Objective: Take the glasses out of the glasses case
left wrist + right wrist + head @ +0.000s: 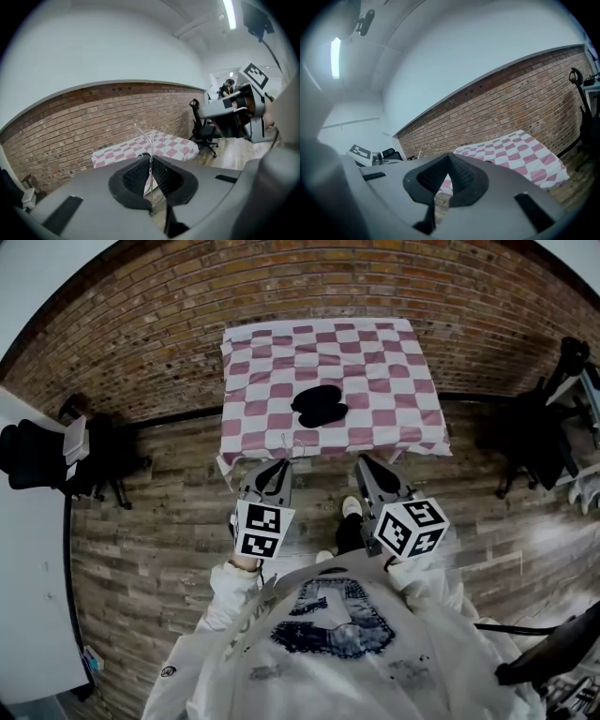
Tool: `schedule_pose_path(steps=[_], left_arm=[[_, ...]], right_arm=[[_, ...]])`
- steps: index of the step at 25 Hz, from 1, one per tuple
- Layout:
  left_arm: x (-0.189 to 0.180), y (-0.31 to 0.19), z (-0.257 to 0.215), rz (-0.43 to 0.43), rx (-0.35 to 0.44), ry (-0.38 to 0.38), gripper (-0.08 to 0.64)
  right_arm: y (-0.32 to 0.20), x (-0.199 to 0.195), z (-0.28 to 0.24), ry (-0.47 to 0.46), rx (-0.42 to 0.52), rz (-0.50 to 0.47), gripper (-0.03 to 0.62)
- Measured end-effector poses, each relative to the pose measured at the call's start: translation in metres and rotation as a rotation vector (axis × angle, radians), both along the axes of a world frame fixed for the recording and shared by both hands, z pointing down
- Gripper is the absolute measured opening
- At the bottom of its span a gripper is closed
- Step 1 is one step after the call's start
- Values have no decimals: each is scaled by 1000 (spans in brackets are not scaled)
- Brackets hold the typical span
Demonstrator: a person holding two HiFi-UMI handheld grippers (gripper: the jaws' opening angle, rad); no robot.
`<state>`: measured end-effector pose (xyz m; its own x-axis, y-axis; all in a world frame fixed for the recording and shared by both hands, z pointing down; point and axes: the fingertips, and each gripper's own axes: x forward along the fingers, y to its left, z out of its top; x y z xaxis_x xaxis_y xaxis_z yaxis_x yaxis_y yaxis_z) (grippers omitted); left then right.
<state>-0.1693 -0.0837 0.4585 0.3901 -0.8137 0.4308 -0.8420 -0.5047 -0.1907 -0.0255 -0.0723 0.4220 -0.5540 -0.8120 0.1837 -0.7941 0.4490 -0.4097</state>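
Observation:
A black glasses case [319, 406] lies open on the table [394, 352], which has a pink and white checked cloth. Both grippers hang in front of the table's near edge, away from the case. My left gripper [278, 467] is shut on thin wire-rimmed glasses [151, 140], whose frame sticks up between the closed jaws in the left gripper view. My right gripper [367, 467] is to its right with its jaws together and nothing between them [449, 158]. In the head view the glasses are too thin to make out.
A brick wall [141, 324] runs behind the table. The floor [150, 549] is wood planks. A white desk [28, 596] and a black chair [37, 451] stand at the left, and another black chair [525, 442] at the right.

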Motion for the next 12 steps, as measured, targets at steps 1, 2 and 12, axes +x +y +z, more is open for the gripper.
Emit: schedule_pose_path(steps=[1,2,12], left_arm=[[-2,4,-8,-21,9,28,31],[-5,8,-16,-42,20,54,31],[-6,34,-49,-94,86,134,32]], right_arm=[[2,-1,-3,5,9,-2,14],[3,-3,-5,10,17,-4,14],[16,-1,-17,37,53,12,14]])
